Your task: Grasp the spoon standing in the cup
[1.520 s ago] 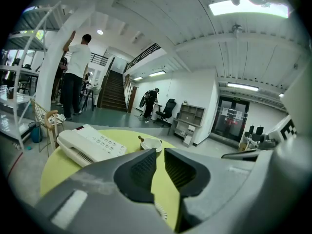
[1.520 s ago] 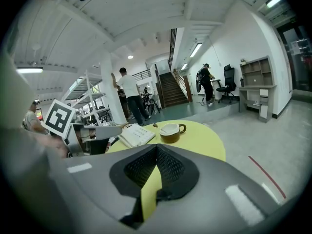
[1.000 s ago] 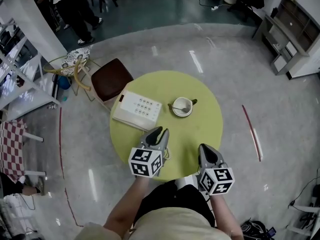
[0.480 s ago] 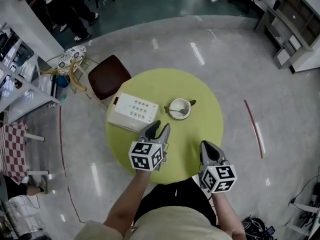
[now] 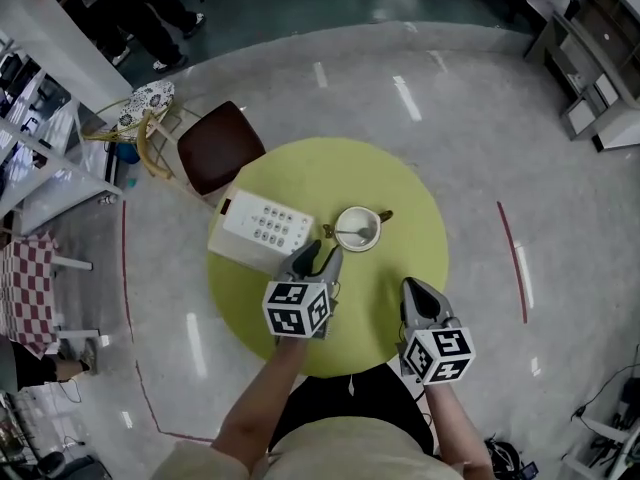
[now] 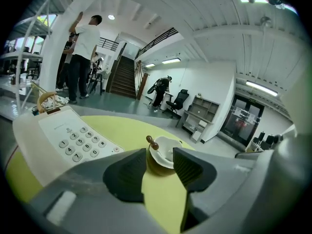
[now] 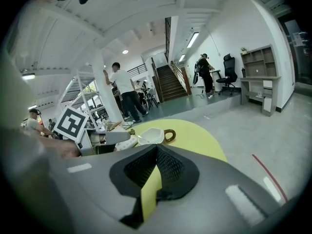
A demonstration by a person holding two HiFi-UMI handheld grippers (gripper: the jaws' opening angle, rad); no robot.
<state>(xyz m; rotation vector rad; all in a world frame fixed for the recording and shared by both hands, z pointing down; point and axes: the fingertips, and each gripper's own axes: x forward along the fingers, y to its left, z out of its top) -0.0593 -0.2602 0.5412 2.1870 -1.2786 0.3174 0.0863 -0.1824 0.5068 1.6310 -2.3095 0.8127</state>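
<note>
Looking down from the head view, the round yellow-green surface (image 5: 400, 183) carries a white ceramic cup with a brown handle (image 5: 358, 229), and a thin metal spoon (image 5: 350, 233) leans in it, its handle tipped over the rim toward a white push-button telephone (image 5: 266, 226). The left tongs (image 5: 322, 255) point at the cup from just short of it. The right tongs (image 5: 412, 288) sit farther back, near the surface's close edge and well apart from the cup.

Through the left gripper view, the left tongs (image 6: 160, 156) stand wide apart, having just been opening, with nothing between the pads. The cup (image 6: 163, 155) shows in the gap just beyond the tips, and the spoon's brown knob (image 6: 152, 142) rises at its left rim.

From the right gripper view, the right tongs (image 7: 156, 147) are closed tip to tip and empty. The cup (image 7: 151, 135) lies ahead, slightly left of the tips.
</note>
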